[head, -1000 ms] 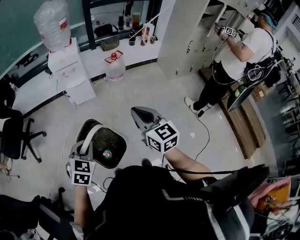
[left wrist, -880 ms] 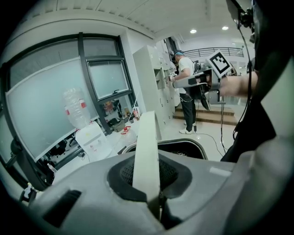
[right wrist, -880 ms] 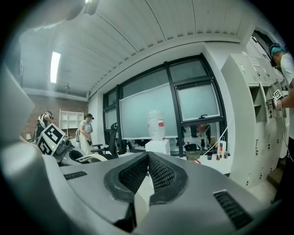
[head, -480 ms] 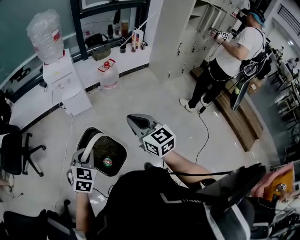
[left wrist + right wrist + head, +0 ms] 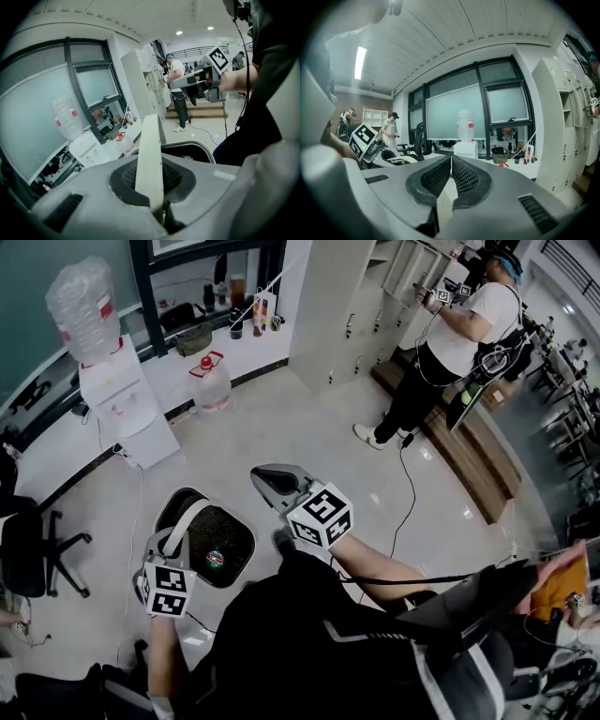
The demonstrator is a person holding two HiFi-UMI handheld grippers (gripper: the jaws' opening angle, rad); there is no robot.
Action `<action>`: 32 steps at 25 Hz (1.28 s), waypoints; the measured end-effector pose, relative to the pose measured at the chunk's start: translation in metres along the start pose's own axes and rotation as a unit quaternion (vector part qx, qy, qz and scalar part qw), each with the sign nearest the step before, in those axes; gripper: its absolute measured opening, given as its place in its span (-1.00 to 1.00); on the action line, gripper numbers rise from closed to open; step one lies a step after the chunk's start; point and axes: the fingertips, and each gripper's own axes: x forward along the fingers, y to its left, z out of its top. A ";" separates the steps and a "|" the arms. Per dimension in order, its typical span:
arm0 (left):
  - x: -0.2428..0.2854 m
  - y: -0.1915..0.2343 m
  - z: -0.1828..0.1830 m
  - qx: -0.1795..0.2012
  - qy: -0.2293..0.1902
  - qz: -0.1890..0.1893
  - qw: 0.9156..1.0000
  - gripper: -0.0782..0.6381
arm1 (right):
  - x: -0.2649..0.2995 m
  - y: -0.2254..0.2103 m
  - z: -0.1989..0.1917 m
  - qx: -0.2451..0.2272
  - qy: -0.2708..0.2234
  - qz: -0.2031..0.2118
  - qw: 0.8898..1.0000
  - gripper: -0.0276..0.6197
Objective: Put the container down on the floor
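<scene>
Underfoot, a pale glossy floor (image 5: 281, 427) fills the middle of the frame, with a water dispenser (image 5: 122, 404) at upper left. At lower left is the container (image 5: 230, 526), a black mesh bin with a white handle (image 5: 187, 519) and one small red-green item (image 5: 215, 559) inside. The left tongs (image 5: 165, 546) clamp that handle. The right tongs (image 5: 267, 480), at centre, are closed and empty.

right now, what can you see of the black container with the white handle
The container is a dark, mesh-looking bin with a pale rounded rim and a white strap handle. The left tongs are shut on that handle, which stands up between them. A small red and green item lies inside. It is at the person's left; whether its base touches the floor is unclear.
</scene>
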 end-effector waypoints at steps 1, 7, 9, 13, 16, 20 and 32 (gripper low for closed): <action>0.001 0.000 -0.001 0.002 0.001 -0.003 1.000 -0.73 | 0.002 0.001 0.001 -0.002 0.000 0.004 1.000 -0.89; 0.011 0.013 0.006 -0.001 -0.005 -0.007 1.000 -0.73 | 0.031 0.000 0.010 -0.013 -0.002 0.038 0.999 -0.89; 0.015 0.023 0.009 -0.003 -0.002 -0.002 1.000 -0.73 | 0.046 0.000 0.012 -0.018 -0.001 0.053 0.998 -0.89; 0.027 0.042 0.010 -0.007 0.007 0.006 1.000 -0.73 | 0.070 -0.011 0.014 -0.019 0.000 0.070 0.997 -0.89; 0.039 0.060 0.017 -0.010 0.011 0.017 1.000 -0.73 | 0.088 -0.029 0.019 -0.017 -0.002 0.078 0.997 -0.89; 0.061 0.078 0.028 -0.025 0.009 0.028 0.999 -0.73 | 0.107 -0.061 0.018 -0.027 0.007 0.083 0.996 -0.89; 0.127 0.120 0.071 -0.061 0.038 0.050 0.996 -0.73 | 0.148 -0.161 0.026 -0.013 0.012 0.084 0.996 -0.89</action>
